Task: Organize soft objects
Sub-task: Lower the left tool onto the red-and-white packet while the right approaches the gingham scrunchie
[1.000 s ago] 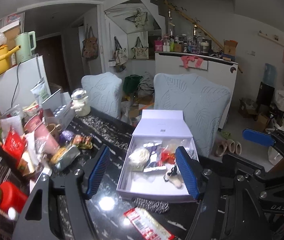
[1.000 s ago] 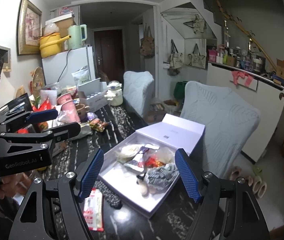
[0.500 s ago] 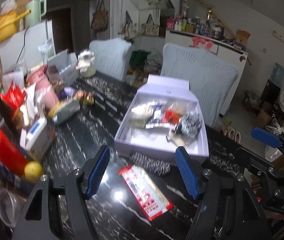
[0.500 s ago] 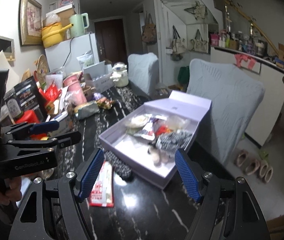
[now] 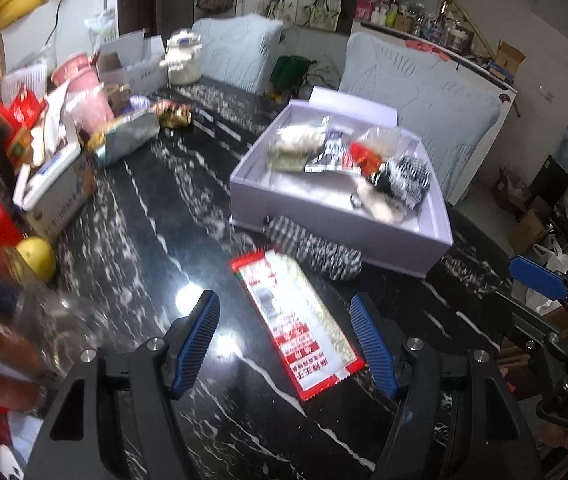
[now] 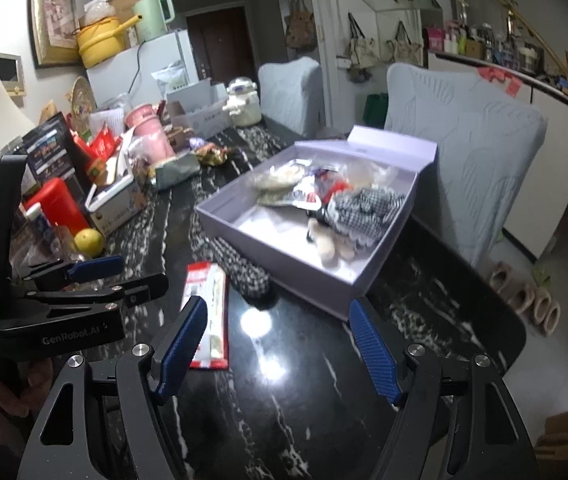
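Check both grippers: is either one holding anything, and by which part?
Nothing is held. The left gripper and right gripper are both open and empty above the table.

Glossy black white-veined marble table (image 6: 296,384) reflecting ceiling light; two pale blue quilted-cover chairs (image 6: 480,160) at one o'clock; white fridge (image 6: 155,64) at eleven; dark brown door (image 6: 219,40) at twelve.

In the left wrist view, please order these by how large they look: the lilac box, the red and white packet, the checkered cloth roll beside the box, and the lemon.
1. Lilac box
2. Red and white packet, though it is nearest the camera
3. Checkered cloth roll
4. Lemon
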A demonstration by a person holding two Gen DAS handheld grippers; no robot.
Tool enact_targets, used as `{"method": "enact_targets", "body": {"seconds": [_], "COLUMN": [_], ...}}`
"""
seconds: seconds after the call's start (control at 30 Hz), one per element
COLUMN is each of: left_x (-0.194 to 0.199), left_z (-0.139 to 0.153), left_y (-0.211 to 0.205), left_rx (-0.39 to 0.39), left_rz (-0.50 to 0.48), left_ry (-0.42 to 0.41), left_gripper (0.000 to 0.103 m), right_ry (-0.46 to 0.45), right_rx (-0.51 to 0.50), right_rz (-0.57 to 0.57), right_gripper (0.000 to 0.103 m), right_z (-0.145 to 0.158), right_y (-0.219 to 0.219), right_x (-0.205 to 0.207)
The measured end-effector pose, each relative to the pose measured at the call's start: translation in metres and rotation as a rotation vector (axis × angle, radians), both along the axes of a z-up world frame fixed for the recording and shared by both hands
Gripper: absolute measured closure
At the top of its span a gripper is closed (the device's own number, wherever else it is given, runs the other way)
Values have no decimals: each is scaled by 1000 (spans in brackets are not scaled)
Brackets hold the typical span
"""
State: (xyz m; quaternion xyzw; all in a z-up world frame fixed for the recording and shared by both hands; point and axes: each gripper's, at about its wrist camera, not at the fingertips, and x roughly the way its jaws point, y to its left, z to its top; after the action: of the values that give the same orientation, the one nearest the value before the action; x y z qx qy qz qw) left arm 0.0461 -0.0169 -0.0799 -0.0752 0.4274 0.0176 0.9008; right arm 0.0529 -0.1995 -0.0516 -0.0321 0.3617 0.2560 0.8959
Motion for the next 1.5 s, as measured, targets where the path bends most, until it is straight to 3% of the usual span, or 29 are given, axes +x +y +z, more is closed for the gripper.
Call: {"method": "enact_targets", "body": {"seconds": [0.53, 0.8, 0.83, 0.9, 1.07, 1.3, 1.5], "left_x": [28, 35, 34, 34, 33, 29, 25], "left_z": [-61, -65, -65, -63, -61, -58, -56], "left_y": [-6, -15, -16, -13, 13, 31, 47], "left_rx": [-85, 9, 20, 37, -55, -3, -58], "left_rz": [-13, -39, -62, -78, -72, -63, -34], "left_ry": [137, 102, 90, 81, 72, 62, 52], "left_gripper": [36, 36, 42, 45, 58, 58, 58], "right_ry": [112, 138, 142, 147, 154, 143, 164], "right_rx": [-11, 3, 4, 6, 7, -40, -42], "right_rz": [34, 47, 51, 61, 102, 180, 200], "right_gripper": [29, 29, 29, 29, 33, 39, 44], "right_z": [-42, -49, -50, -52, -55, -61, -69], "right_y": [0, 2, 4, 6, 19, 50, 71], "right_x": [21, 33, 34, 35, 42, 54, 71]}}
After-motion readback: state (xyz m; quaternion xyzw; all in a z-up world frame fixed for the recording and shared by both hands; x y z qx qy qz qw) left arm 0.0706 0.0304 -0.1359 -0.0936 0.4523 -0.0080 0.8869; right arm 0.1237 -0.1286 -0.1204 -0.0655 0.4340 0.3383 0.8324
